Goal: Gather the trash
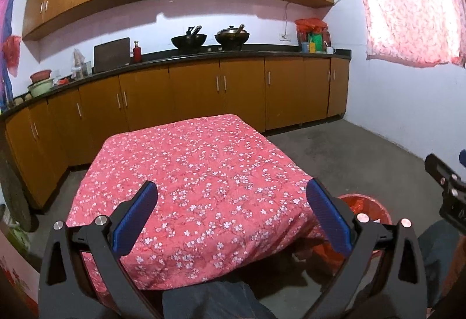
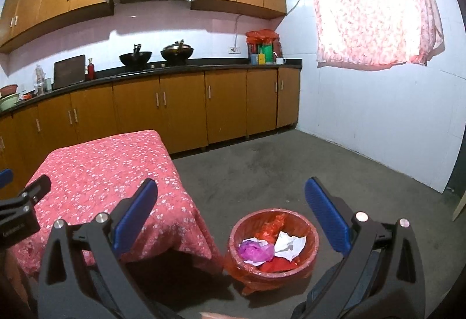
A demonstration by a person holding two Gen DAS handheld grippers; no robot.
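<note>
A round bin with a red liner [image 2: 308, 249] stands on the floor right of the table. Inside lie crumpled white paper [image 2: 289, 244], a purple bag [image 2: 254, 250] and red scraps [image 2: 276, 263]. My right gripper [image 2: 231, 196] is open and empty, held above and in front of the bin. My left gripper [image 1: 233, 195] is open and empty over the near part of the table with the pink flowered cloth [image 1: 192, 173]. The bin's rim [image 1: 375, 208] shows behind the left gripper's right finger. No loose trash shows on the cloth.
Brown kitchen cabinets [image 2: 180, 106] with a dark counter run along the far wall, carrying two woks [image 2: 155, 56]. A white wall with a curtained window [image 2: 370, 10] is at the right. Grey floor [image 2: 291, 167] lies between table, bin and wall.
</note>
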